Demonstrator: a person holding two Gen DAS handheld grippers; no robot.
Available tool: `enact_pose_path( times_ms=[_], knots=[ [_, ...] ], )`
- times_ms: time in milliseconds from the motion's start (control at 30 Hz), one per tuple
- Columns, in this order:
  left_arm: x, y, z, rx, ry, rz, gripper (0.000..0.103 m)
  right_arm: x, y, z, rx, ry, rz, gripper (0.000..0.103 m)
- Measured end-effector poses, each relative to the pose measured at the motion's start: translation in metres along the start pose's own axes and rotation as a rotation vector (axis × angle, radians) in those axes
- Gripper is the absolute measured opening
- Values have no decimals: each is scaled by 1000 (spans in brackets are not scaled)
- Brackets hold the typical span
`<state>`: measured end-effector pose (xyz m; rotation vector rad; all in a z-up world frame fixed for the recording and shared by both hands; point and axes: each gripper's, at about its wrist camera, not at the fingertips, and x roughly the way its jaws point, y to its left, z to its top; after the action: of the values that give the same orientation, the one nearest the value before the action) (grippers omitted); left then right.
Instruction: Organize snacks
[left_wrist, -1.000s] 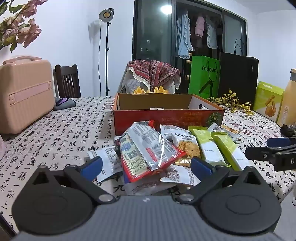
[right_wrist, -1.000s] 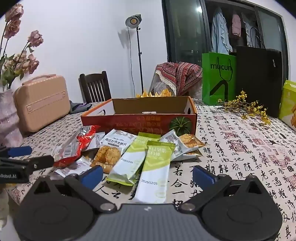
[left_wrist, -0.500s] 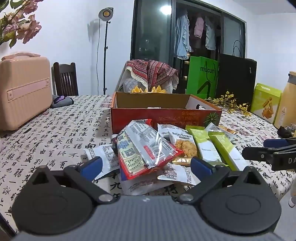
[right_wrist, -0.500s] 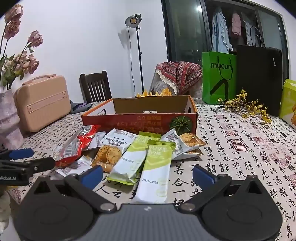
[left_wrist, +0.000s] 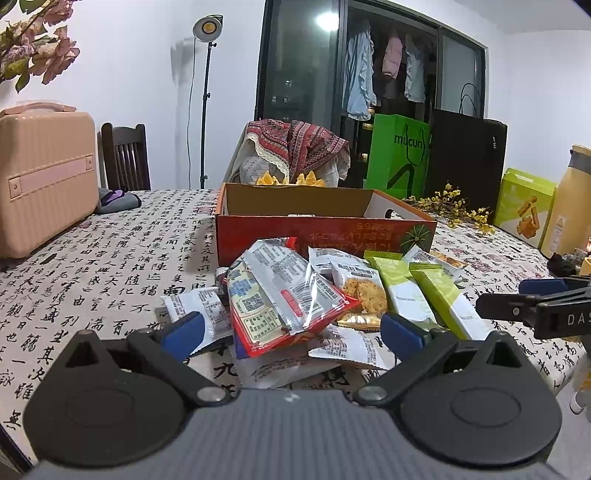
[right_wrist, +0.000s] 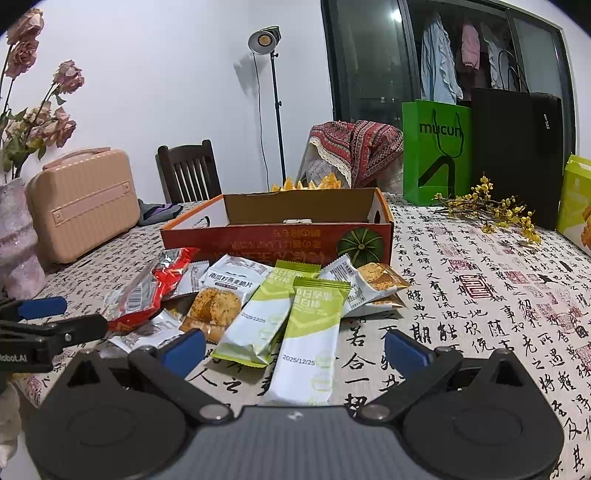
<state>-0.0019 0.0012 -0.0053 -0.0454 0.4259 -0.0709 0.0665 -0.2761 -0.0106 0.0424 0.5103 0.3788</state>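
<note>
A pile of snack packets lies on the table in front of an open red cardboard box (left_wrist: 325, 236) (right_wrist: 277, 240). A red-and-silver packet (left_wrist: 284, 295) (right_wrist: 147, 288) tops the left side. Two green-and-white bars (right_wrist: 310, 332) (left_wrist: 443, 299) and cracker packets (right_wrist: 218, 299) lie to the right. My left gripper (left_wrist: 291, 332) is open and empty just before the red packet. My right gripper (right_wrist: 295, 350) is open and empty, its fingers either side of the near green bar's end. Each gripper shows at the edge of the other's view.
A pink case (left_wrist: 44, 177) and a chair (left_wrist: 125, 155) stand at the left. A vase with pink flowers (right_wrist: 18, 240) is beside the left gripper. A green bag (right_wrist: 436, 151), a black bag (right_wrist: 517, 155), yellow flower sprigs (right_wrist: 487, 210) and a green carton (left_wrist: 524, 210) stand at the right.
Both grippers have drifted slightly; the left view has shifted a little toward the pile. Nothing was taken hold of or moved.
</note>
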Motion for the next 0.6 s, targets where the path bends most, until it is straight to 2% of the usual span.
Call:
enact_pose_path(
  times_ms=[600],
  knots=[
    [0, 0, 0, -3, -8, -8, 103, 0, 0, 0, 0, 1, -1, 103]
  ],
)
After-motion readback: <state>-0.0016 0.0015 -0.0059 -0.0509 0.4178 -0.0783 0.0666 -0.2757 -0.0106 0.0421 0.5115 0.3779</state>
